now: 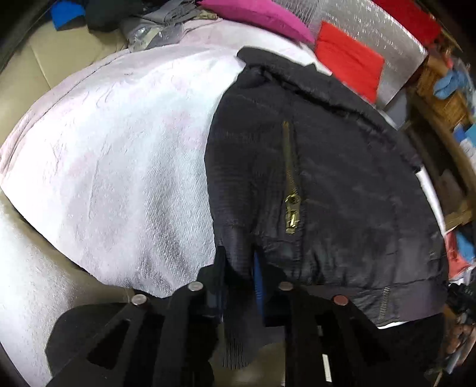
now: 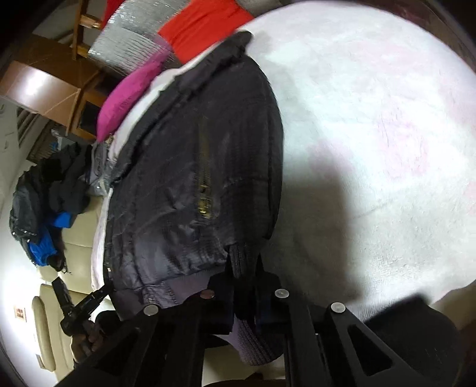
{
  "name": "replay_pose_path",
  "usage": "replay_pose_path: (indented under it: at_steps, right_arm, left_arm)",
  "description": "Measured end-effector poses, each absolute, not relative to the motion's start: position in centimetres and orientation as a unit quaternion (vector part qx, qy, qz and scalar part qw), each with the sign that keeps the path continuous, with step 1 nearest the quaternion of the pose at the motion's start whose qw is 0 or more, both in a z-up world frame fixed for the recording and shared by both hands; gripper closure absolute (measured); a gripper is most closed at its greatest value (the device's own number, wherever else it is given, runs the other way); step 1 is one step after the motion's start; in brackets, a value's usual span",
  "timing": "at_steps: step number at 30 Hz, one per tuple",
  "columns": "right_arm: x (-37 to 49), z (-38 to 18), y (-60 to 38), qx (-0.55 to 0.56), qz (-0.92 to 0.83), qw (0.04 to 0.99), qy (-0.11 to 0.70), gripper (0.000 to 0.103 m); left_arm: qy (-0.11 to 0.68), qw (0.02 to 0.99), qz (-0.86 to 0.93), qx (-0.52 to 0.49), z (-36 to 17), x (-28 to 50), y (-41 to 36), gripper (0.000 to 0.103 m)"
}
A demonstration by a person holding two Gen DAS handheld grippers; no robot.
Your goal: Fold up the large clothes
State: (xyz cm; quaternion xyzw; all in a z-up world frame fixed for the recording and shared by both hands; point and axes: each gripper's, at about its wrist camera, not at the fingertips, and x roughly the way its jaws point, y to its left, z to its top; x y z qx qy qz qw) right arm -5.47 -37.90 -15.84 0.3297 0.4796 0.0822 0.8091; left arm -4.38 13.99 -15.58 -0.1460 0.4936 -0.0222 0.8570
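We have the black jacket (image 1: pixel 327 184) lying across the pale pink blanket (image 1: pixel 119 148), filling the centre and right of the left wrist view, its brass zipper (image 1: pixel 290 190) running down the middle. Our left gripper (image 1: pixel 241 285) pinches the ribbed hem at the bottom centre; our right gripper (image 2: pixel 244 285) is clamped on the hem's other corner. We should lift both corners evenly, keeping the hem taut, so the fold lands square. Red (image 1: pixel 348 59) and magenta (image 1: pixel 261 15) cushions sit beyond, upper right.
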Motion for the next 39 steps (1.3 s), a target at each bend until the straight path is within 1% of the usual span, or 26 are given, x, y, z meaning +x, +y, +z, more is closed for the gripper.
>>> replay_pose_path:
  at_steps: [3,5,9,10,12,13,14,15,16,17,18,19,20,21,25,26,27,28,29,30,33,36,39]
  right_arm:
    - [-6.2,-13.1,-37.9,0.334,0.101,0.821,0.451,0.094]
    - [-6.4,-12.5,-38.2,0.344,0.111,0.822,0.441,0.094]
    - [-6.2,-15.6,-38.4,0.371,0.112,0.796,0.465,0.094]
    - [-6.3,-16.5,-38.5,0.384,0.11,0.789,0.467,0.091]
    - [-6.4,-17.6,-38.9,0.405,0.103,0.779,0.467,0.09]
    - [-6.5,-18.0,-39.2,0.415,0.1,0.776,0.464,0.087]
    - [-6.4,-18.1,-39.2,0.418,0.099,0.775,0.463,0.085]
    - [-6.4,-18.3,-39.2,0.418,0.098,0.774,0.465,0.08]
    - [-6.4,-18.4,-39.2,0.414,0.096,0.774,0.469,0.076]
    - [-6.3,-18.5,-39.0,0.41,0.099,0.773,0.473,0.076]
    - [-6.1,-18.6,-38.8,0.408,0.1,0.773,0.475,0.075]
    - [-6.0,-18.6,-38.7,0.406,0.099,0.774,0.475,0.075]
    - [-5.9,-18.7,-38.6,0.406,0.099,0.774,0.476,0.075]
    - [-5.8,-18.8,-38.4,0.404,0.099,0.773,0.479,0.074]
    - [-5.2,-19.7,-38.1,0.39,0.094,0.764,0.505,0.074]
    - [-5.2,-19.7,-38.0,0.388,0.099,0.763,0.507,0.074]
    - [-5.2,-19.4,-37.8,0.377,0.1,0.77,0.505,0.074]
    - [-5.2,-19.2,-37.7,0.372,0.105,0.771,0.506,0.079]
    - [-5.2,-19.1,-37.7,0.371,0.109,0.771,0.506,0.085]
    - [-5.2,-19.0,-37.7,0.372,0.111,0.771,0.505,0.093]
    - [-5.5,-17.7,-38.0,0.386,0.126,0.773,0.487,0.094]
    - [-5.8,-16.0,-38.2,0.39,0.137,0.78,0.469,0.094]
    - [-5.7,-16.6,-38.2,0.391,0.137,0.777,0.473,0.094]
  left_arm:
    - [0.47,0.868,-0.025,-0.162,-13.4,-5.1,14.7,0.089]
    - [0.455,0.875,-0.028,-0.163,-12.3,-5.5,15.2,0.089]
    - [0.48,0.86,-0.02,-0.174,-14.1,-4.7,15.6,0.087]
    - [0.494,0.851,-0.017,-0.178,-15.3,-4.5,15.5,0.087]
    - [0.504,0.844,-0.006,-0.18,-16.6,-4.4,15.4,0.082]
    - [0.503,0.844,-0.001,-0.185,-16.8,-4.6,15.2,0.08]
    - [0.502,0.844,-0.001,-0.189,-16.9,-4.6,15.1,0.076]
    - [0.5,0.845,-0.003,-0.19,-16.9,-4.7,15.0,0.069]
    - [0.498,0.847,-0.007,-0.185,-16.7,-4.8,14.6,0.066]
    - [0.497,0.849,-0.01,-0.181,-16.6,-4.8,14.3,0.062]
    - [0.495,0.851,-0.014,-0.175,-16.4,-5.2,13.8,0.055]
    - [0.494,0.853,-0.019,-0.17,-16.2,-5.4,13.4,0.053]
    - [0.494,0.853,-0.021,-0.169,-16.3,-5.5,13.2,0.048]
    - [0.496,0.851,-0.023,-0.169,-16.5,-5.6,12.9,0.046]
    - [0.517,0.839,-0.023,-0.17,-17.5,-5.8,12.4,0.044]
    - [0.515,0.84,-0.024,-0.168,-17.5,-5.9,12.3,0.045]
    - [0.514,0.842,-0.025,-0.162,-17.5,-5.9,12.2,0.053]
    - [0.517,0.843,-0.026,-0.15,-17.5,-5.8,11.9,0.064]
    - [0.52,0.843,-0.021,-0.139,-17.5,-5.7,11.9,0.086]
    - [0.522,0.841,-0.024,-0.138,-17.6,-5.7,12.1,0.089]
    - [0.508,0.844,-0.039,-0.168,-16.5,-6.1,13.0,0.093]
    - [0.481,0.856,-0.051,-0.181,-14.6,-7.0,13.5,0.094]
    - [0.485,0.857,-0.05,-0.166,-14.6,-6.8,12.9,0.094]
